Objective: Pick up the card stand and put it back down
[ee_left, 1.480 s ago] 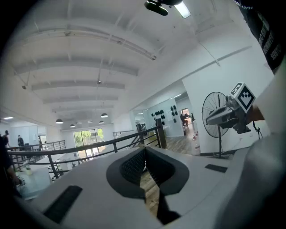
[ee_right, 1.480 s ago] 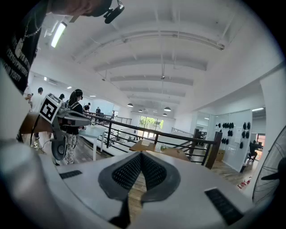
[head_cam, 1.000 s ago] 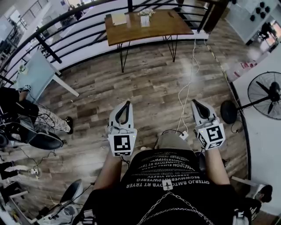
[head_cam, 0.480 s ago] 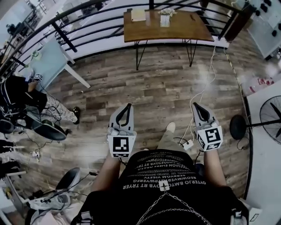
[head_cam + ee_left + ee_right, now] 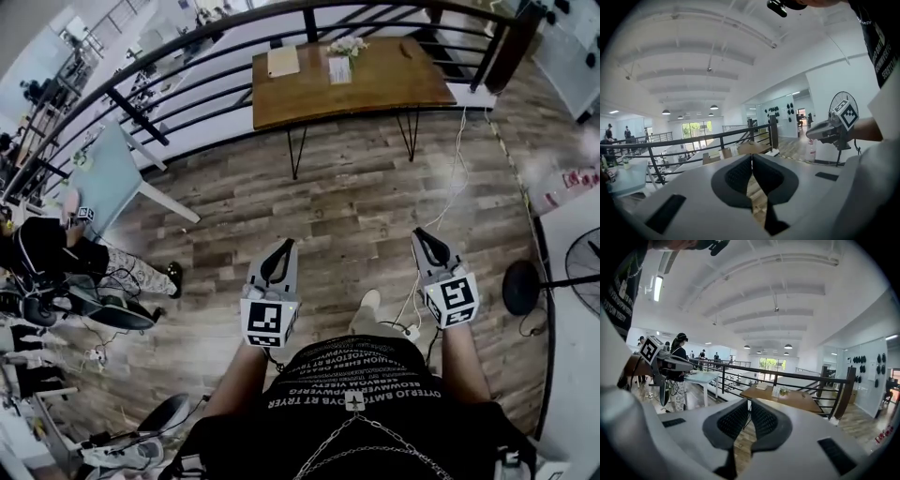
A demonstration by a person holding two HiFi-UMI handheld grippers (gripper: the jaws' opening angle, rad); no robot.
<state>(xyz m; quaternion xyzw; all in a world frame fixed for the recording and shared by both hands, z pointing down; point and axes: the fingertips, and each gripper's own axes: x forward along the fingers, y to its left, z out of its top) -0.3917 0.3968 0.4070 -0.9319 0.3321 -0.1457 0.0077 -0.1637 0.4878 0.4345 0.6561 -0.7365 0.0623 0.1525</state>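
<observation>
Grey-white plastic shells nearest: the left gripper [image 5: 287, 246] at 6 o'clock of the head view and the right gripper [image 5: 419, 236] at 4 o'clock, each with jaws pressed together on nothing, both aimed toward 12. Beyond lies a grey-brown plank floor [image 5: 347, 187]. At 12 o'clock stands a brown wooden table on black hairpin legs [image 5: 394, 84]. The small white card stand [image 5: 338, 69] stands upright near its middle, long axis vertical, broad face toward the person, a tan flat book [image 5: 282, 62] at its 9 o'clock.
</observation>
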